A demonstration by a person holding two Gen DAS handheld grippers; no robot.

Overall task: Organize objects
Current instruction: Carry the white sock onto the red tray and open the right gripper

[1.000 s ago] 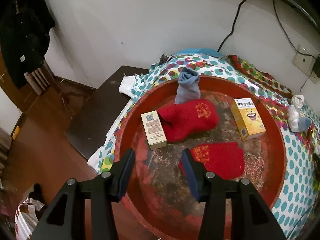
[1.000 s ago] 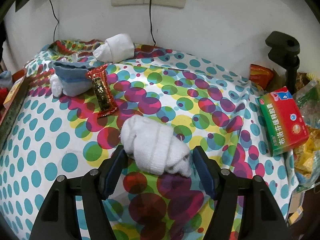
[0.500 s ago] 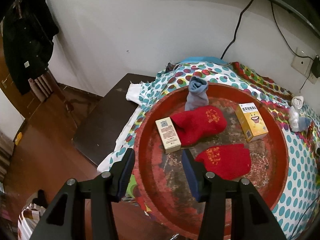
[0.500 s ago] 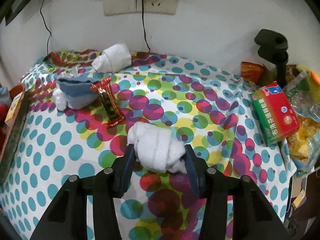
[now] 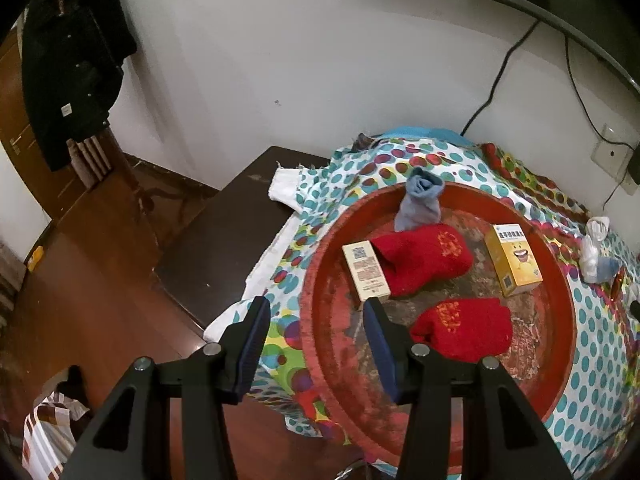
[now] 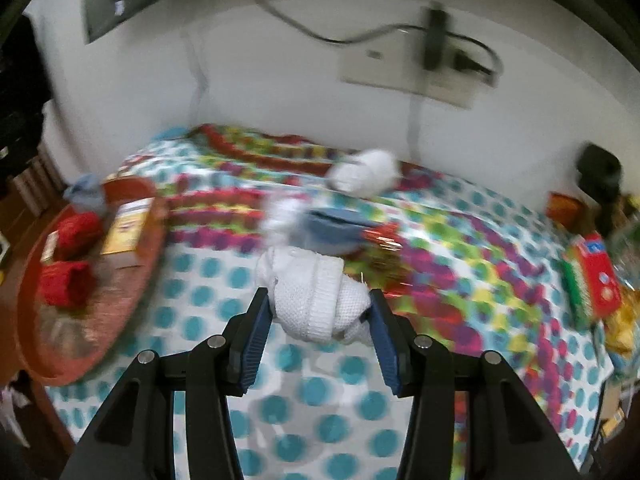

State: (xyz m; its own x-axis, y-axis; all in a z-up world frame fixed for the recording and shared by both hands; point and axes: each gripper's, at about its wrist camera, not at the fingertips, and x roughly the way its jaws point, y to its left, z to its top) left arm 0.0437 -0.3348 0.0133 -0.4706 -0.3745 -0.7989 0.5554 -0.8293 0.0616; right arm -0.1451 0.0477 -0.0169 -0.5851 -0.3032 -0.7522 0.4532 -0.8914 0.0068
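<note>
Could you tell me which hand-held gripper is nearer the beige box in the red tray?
Left: the left hand-held gripper hovers just short of the beige box; the right one holds a rolled white sock beside the tray.

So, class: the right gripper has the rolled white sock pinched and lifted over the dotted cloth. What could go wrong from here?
1. The rolled white sock is held only at its sides by the right gripper, with most of it bulging beyond the fingers; it might unroll or slip out.
2. The red tray already holds two red socks and two boxes, so the sock may land on something.
</note>
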